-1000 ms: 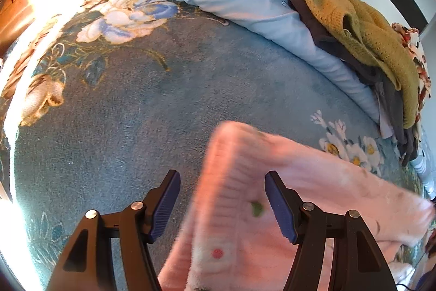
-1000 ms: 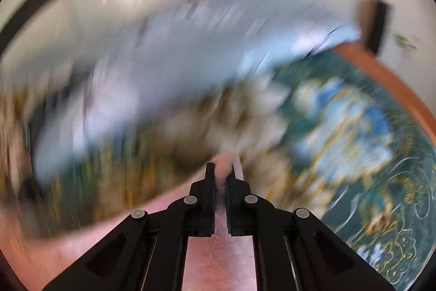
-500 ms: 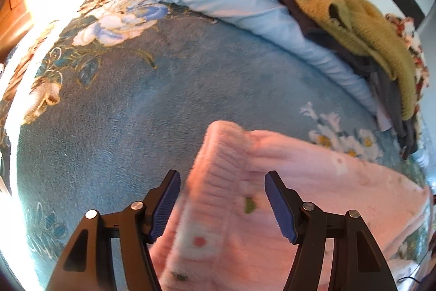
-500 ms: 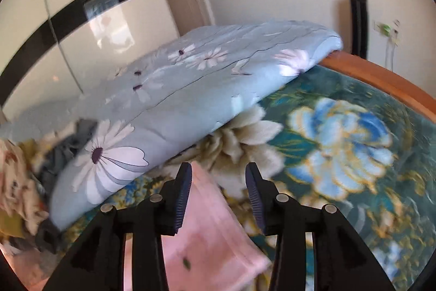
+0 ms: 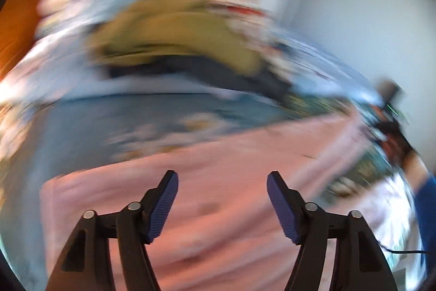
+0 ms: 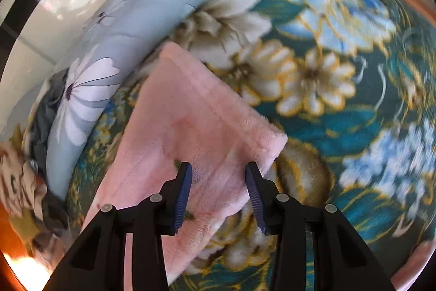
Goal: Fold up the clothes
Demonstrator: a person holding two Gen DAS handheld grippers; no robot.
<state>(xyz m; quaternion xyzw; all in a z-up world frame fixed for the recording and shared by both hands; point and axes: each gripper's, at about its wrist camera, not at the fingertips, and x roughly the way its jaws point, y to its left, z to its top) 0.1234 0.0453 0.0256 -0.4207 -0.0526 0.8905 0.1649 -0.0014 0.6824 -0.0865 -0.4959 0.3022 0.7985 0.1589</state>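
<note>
The pink fleece garment point(image 6: 190, 127) lies flat on the bed, on the dark green blanket with big flowers point(image 6: 327, 72), and in the right wrist view it runs from the middle of the frame down toward the lower left, with one free corner at the right of centre. The cloth looks thick and fluffy, so I judge it light, very soft and without any stiffness; it will sag and drape when lifted, and it is not fragile. The plush surface probably gives good friction to the ribbed pads, but a thin bite could pull out. The right gripper point(image 6: 218, 192) hangs just over the corner area; its jaws have just been opening and now stand half apart, with the pink cloth seen under the gap and not pinched. The left gripper point(image 5: 222, 198) has its jaws wide and empty; pink cloth fills the lower half of its frame below them, but this view is strongly blurred, so I cannot say how close it is. A good hold, I think, is at a corner or along the hem, taking both layers deep between the pads. A pile of other clothes point(image 5: 177, 40) waits in the upper middle of the left view, on the light blue duvet point(image 6: 122, 26).
</note>
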